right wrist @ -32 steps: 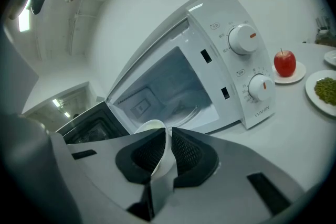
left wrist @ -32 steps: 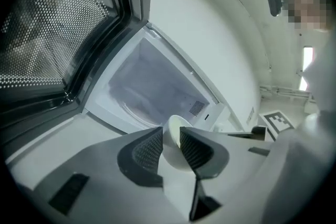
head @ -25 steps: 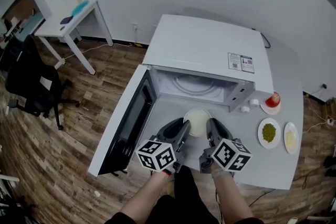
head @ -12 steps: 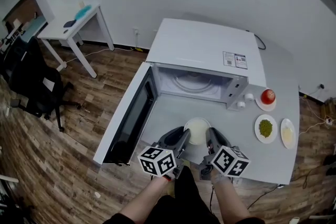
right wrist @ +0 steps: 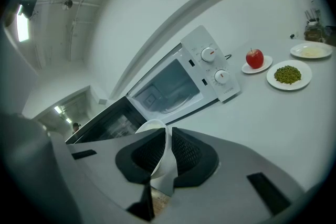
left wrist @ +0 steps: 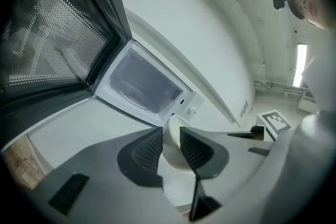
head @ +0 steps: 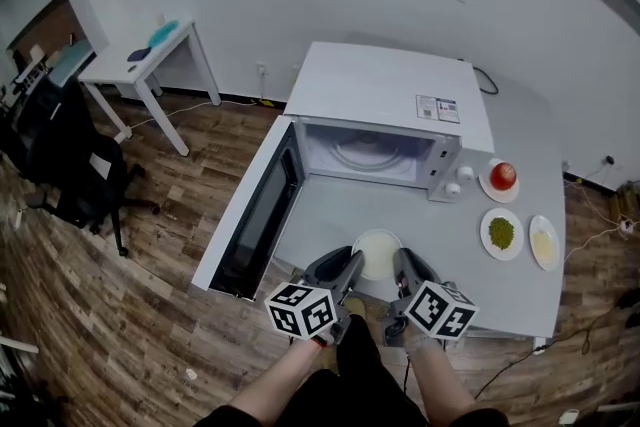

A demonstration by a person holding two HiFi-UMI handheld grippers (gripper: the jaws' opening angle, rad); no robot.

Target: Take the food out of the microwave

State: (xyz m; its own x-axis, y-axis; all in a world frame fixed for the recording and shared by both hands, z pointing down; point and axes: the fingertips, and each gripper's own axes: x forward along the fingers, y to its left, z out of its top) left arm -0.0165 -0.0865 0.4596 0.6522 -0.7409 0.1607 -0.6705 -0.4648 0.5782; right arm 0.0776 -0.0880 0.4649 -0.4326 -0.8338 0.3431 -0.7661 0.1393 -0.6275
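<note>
A white bowl of pale food (head: 377, 252) hangs over the grey table (head: 330, 215) near its front edge, out in front of the open microwave (head: 385, 100). My left gripper (head: 352, 261) is shut on the bowl's left rim, and my right gripper (head: 403, 261) is shut on its right rim. In the left gripper view the bowl (left wrist: 173, 134) sits pinched between the ribbed pads of the left gripper (left wrist: 170, 145). In the right gripper view the thin rim (right wrist: 167, 162) is clamped in the right gripper (right wrist: 167, 152). The microwave cavity (head: 368, 155) shows only its glass turntable.
The microwave door (head: 255, 215) swings out to the left, past the table edge. At the right stand a plate with a red apple (head: 503, 175), a plate of green food (head: 500, 233) and a plate of pale food (head: 543, 242). A black chair (head: 70, 170) and a side table (head: 150, 50) are at far left.
Both grippers have drawn the bowl back from the microwave's mouth toward the table's front edge. The grips are unchanged.
</note>
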